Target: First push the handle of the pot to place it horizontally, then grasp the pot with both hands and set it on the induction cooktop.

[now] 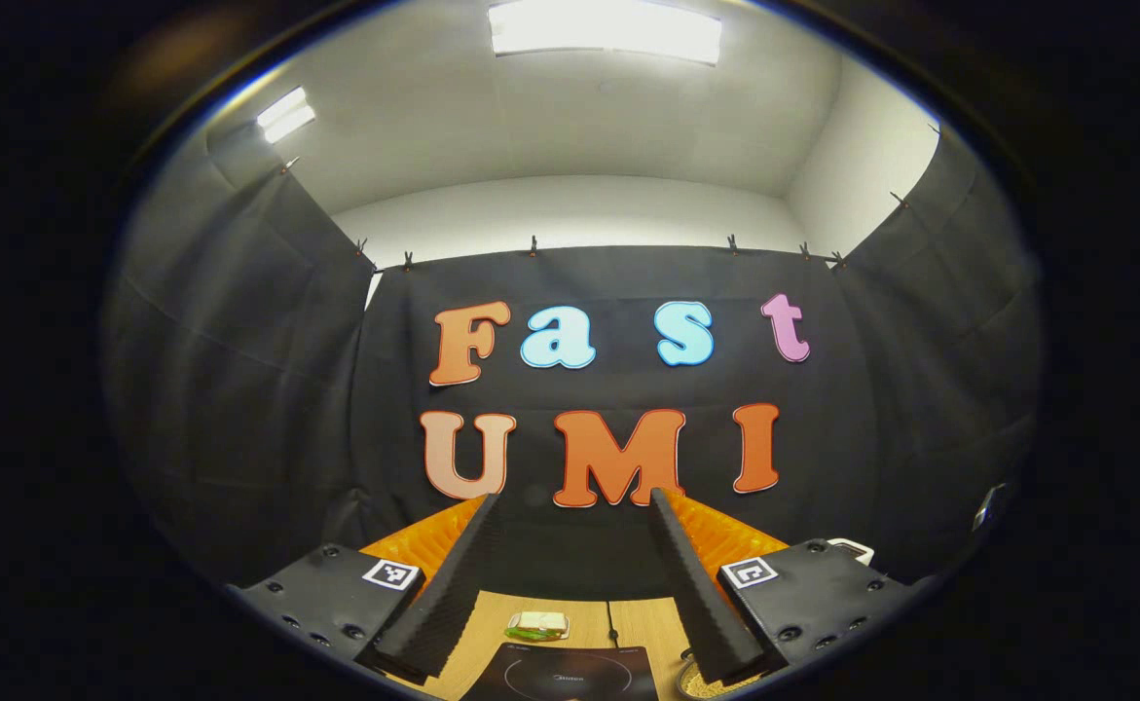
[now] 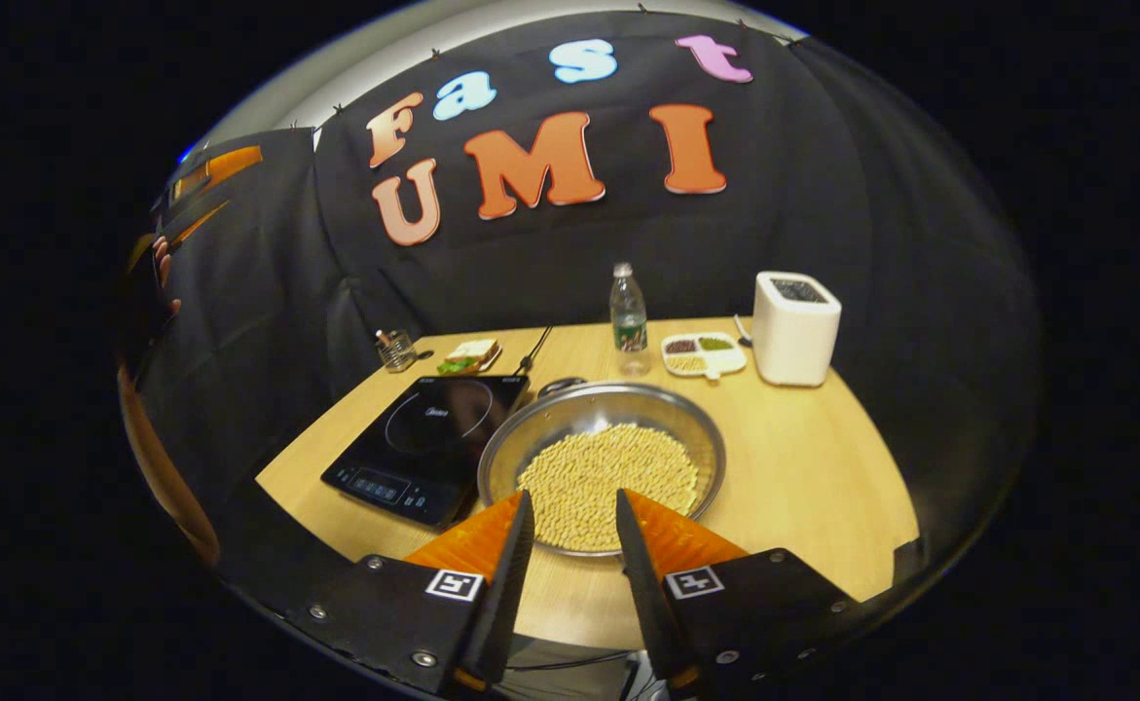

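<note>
While both hand-held grippers (image 1: 574, 506) (image 2: 574, 501) hang spread, right gripper view adds pot (image 2: 601, 467) of beans beside induction cooktop (image 2: 428, 433).

Pot (image 2: 601, 467) near rim hidden behind gripper fingers (image 2: 511, 574).

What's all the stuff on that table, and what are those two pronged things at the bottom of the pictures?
Pot: one, silver, table centre, filled with pale beans.
Induction cooktop: one, black, left of and touching the pot.
Water bottle: one, clear, behind the pot.
Divided dish: one, white, holding small food portions, right of the bottle.
White appliance: one, far right.
Sandwich: one, behind the cooktop.
Glass jar: one, clear, far left.
Table: one, light wood.
Left gripper: open, raised, facing the wall.
Right gripper: open, at the pot's near rim.
</note>
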A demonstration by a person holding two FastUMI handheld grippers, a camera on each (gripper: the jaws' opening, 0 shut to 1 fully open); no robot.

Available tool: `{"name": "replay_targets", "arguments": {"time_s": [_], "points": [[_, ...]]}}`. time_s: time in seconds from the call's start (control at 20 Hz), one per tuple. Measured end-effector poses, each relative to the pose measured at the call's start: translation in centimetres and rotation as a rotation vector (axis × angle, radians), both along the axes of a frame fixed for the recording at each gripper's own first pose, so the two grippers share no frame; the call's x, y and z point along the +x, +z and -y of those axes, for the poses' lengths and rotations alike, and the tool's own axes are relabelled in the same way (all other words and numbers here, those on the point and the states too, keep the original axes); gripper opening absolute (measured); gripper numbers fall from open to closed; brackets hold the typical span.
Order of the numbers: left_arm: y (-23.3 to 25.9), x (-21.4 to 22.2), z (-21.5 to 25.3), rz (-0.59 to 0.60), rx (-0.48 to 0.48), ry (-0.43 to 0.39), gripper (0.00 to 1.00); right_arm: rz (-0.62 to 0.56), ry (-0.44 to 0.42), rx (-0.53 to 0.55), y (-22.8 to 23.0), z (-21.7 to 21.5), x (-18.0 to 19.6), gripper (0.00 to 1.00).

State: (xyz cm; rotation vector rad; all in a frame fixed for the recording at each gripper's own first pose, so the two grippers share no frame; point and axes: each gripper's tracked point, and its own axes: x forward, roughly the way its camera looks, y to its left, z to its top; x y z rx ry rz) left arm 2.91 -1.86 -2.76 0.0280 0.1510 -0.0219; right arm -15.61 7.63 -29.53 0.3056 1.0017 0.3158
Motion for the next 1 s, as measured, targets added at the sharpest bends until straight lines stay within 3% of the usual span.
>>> {"name": "replay_targets", "arguments": {"time_s": [0.05, 0.2, 0.35, 0.55, 0.85, 1.0], "points": [[0.0, 0.2, 0.1, 0.000, -0.002, 0.000, 0.97, -0.055, 0.010, 0.020, -1.2, -0.6, -1.1, 0.45], [-0.4, 0.0, 0.4, -0.007, -0.011, -0.003, 0.97, -0.169, 0.027, 0.018, -4.3, -1.3, -3.5, 0.33], [-0.6, 0.2, 0.4, -0.012, -0.006, -0.002, 0.97, -0.250, 0.017, 0.028, -6.2, -1.6, -4.4, 0.15], [-0.7, 0.2, 0.4, -0.011, -0.015, -0.001, 0.97, -0.362, 0.003, 0.035, -8.5, -1.9, -5.4, 0.00], [-2.0, 0.3, 0.7, -0.031, -0.036, -0.013, 0.97, -0.545, -0.095, 0.160, -9.7, -1.9, -5.8, 0.00], [-2.8, 0.5, 0.8, -0.051, -0.048, -0.017, 0.97, -0.602, -0.146, 0.154, -11.3, -1.4, -5.4, 0.00]]}}
